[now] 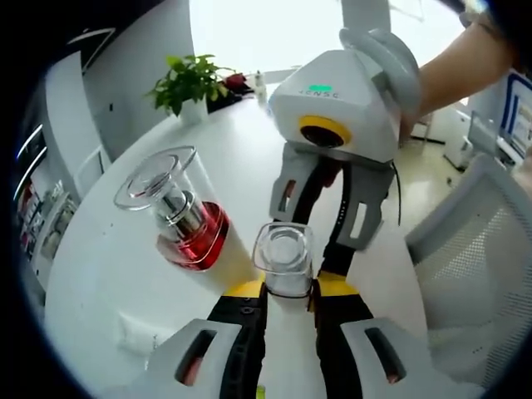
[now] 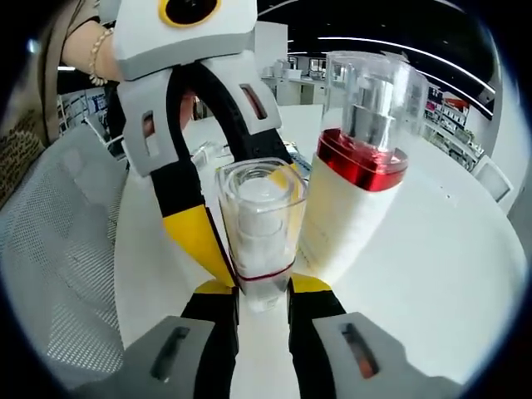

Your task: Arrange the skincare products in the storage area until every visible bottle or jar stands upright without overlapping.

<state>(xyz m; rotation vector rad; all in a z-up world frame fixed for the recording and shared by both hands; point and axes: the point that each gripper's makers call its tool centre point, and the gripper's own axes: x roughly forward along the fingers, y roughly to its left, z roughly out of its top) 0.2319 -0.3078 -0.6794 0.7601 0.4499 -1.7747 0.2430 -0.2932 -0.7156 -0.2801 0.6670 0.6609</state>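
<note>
Left gripper [image 1: 287, 293] jaws close on a small clear-capped bottle [image 1: 283, 258] standing on the white table [image 1: 108, 274]; a taller bottle with a red band [image 1: 187, 220] stands just beside it, and the right gripper [image 1: 332, 241] comes in from beyond.

Right gripper [image 2: 263, 298] jaws clamp the same small bottle [image 2: 259, 224] low down, the left gripper [image 2: 208, 241] touching it, the red-banded bottle [image 2: 357, 166] just beside.

Small bottle [image 2: 259, 241] on table [image 2: 432, 274], just beside taller bottle [image 2: 353, 191].
</note>
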